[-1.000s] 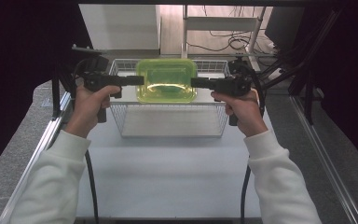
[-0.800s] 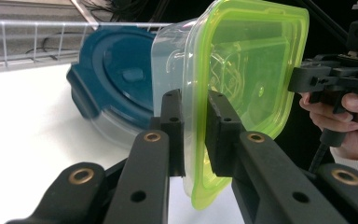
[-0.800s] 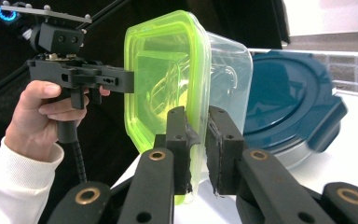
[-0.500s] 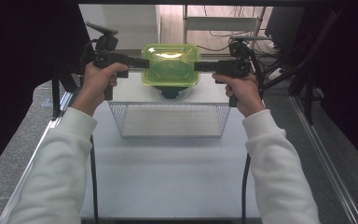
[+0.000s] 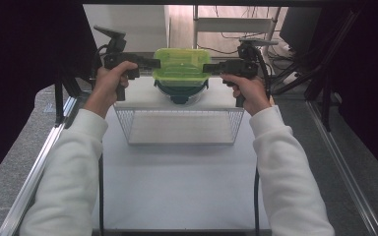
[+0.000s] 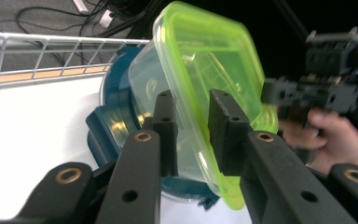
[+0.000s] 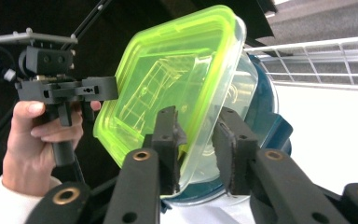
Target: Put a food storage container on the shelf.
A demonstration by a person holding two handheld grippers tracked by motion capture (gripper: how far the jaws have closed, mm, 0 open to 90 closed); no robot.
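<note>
— Where is the container?

— The clear container with the green lid (image 5: 181,65) is at twelve o'clock in the high view, lifted beyond the far wall of the wire basket (image 5: 179,126). Directly under it is a dark blue container (image 5: 179,90); I cannot tell whether the two touch.

— What has hold of it?

— Both claws. The left gripper (image 5: 150,63) comes in from nine o'clock and the right gripper (image 5: 210,68) from three o'clock, each meeting an end of the lid's rim.

— Are the claws closed on it?

— Yes. In the left gripper view the clear container with the green lid (image 6: 205,88) has its rim between the two black jaws, which are drawn in against it. The right gripper view shows the same: the rim of that container (image 7: 177,79) sits pinched between that claw's pads.

— And farther out?

— The basket stands on the white table (image 5: 177,182), at the centre, nearer the person. The person's white sleeves (image 5: 69,177) run in from six o'clock.
</note>
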